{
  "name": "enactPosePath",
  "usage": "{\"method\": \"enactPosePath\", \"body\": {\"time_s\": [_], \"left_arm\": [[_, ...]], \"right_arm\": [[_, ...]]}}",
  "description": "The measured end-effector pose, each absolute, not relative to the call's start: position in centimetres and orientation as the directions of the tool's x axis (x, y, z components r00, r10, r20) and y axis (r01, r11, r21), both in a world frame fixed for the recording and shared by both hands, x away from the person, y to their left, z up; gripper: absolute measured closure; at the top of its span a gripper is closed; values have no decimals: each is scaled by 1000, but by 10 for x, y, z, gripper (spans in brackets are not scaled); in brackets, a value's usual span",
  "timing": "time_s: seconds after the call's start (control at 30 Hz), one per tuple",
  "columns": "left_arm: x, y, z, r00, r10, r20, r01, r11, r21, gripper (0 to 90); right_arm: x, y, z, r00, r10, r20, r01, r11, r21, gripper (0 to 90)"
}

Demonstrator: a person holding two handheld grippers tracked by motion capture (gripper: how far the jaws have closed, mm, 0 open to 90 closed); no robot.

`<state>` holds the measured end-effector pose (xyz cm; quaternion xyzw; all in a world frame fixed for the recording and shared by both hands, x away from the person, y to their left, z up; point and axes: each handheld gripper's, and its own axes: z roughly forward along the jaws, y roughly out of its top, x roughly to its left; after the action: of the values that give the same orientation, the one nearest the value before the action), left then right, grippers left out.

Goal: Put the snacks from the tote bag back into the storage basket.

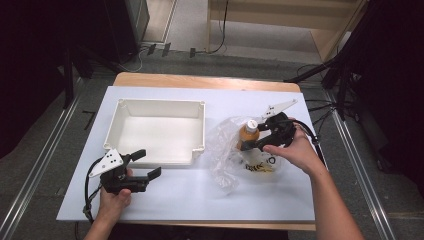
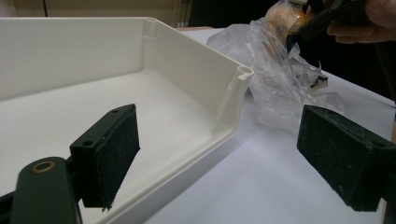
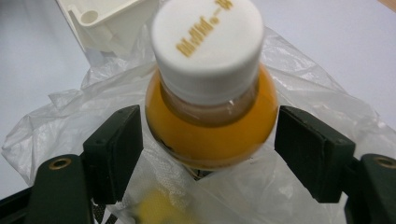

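Straddling an orange bottle (image 3: 211, 116) that stands in a crumpled plastic bag (image 1: 227, 155) beside the white bin (image 1: 157, 114), the right gripper (image 3: 208, 140) gapes, pads just clear; squeezing squarely below the cap should secure it. The left gripper (image 1: 145, 165) waits spread, empty.

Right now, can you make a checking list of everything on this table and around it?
Surface: white sheet over a wooden table, flat.
Job's things: small bottle of orange liquid with a white cap, standing in a crumpled clear plastic bag.
Clutter: white rectangular plastic tray, nothing in it.
Tongs: right tongs either side of the bottle, small gaps at both pads; left tongs open beside the tray.
Cables: black cable from the left tongs; more on the floor.
Surroundings: grey floor, dark stands, wooden shelf.
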<state>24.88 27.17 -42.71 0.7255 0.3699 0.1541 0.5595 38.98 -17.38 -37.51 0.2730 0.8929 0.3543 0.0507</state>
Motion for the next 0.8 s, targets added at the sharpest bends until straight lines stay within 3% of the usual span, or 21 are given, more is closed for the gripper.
{"method": "enactPosePath", "body": {"time_s": [0.67,0.8], "left_arm": [[249,272,-428,683,703,-197,368,-99,924,133],[249,272,-428,685,702,-195,368,-102,924,133]], "right_arm": [[397,-156,-379,-853,513,91,449,635,629,237],[398,-156,-381,-851,518,88,449,630,634,270]]}}
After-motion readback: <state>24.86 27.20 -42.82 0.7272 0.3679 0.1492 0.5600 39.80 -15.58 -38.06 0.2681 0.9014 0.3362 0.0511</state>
